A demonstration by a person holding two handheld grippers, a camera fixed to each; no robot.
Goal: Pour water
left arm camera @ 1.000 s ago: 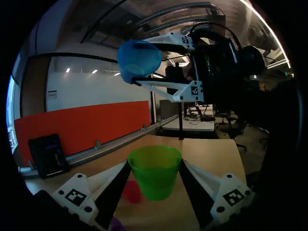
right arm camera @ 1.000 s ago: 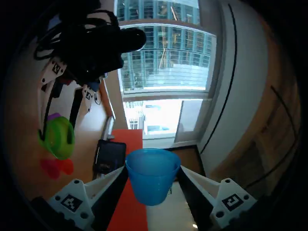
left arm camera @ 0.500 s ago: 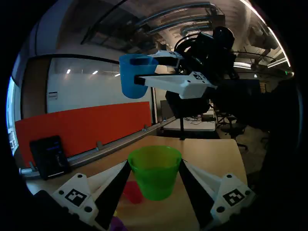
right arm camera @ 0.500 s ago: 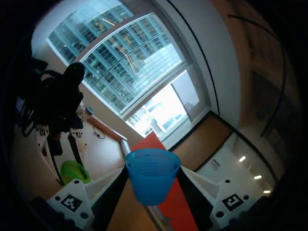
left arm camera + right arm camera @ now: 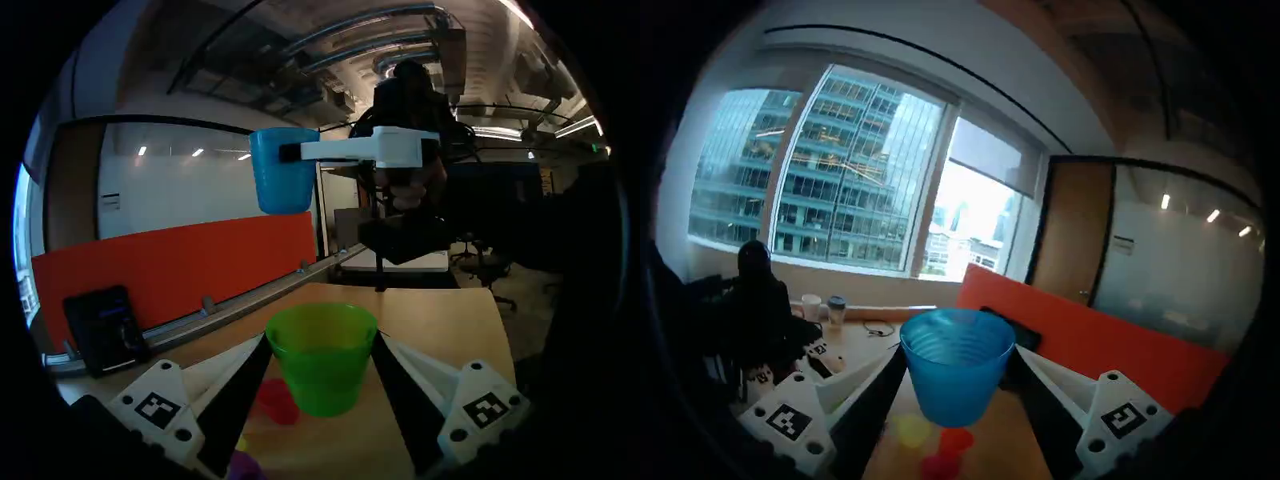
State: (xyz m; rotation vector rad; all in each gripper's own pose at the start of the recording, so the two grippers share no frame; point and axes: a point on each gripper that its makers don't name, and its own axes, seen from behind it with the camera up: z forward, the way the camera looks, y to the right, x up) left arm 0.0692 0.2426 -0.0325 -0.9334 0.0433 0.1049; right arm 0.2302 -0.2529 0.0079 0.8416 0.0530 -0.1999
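Blue cup point(image 5: 958, 368) tipped over a second ago, now swung back upright, pinched between right tool point(image 5: 958, 362) fingers, held high above and a bit beyond green cup point(image 5: 322, 356). Green cup squeezed in left tool point(image 5: 322, 352), just over desk point(image 5: 448, 320). Probably done pouring, though can't make out any water.

The left gripper point(image 5: 320, 346) points level, fingers pressed on either side of the green cup point(image 5: 322, 364), and the right gripper point(image 5: 958, 352), at twelve o'clock in the left gripper view, hangs high and level, clamping the upright blue cup point(image 5: 958, 372).
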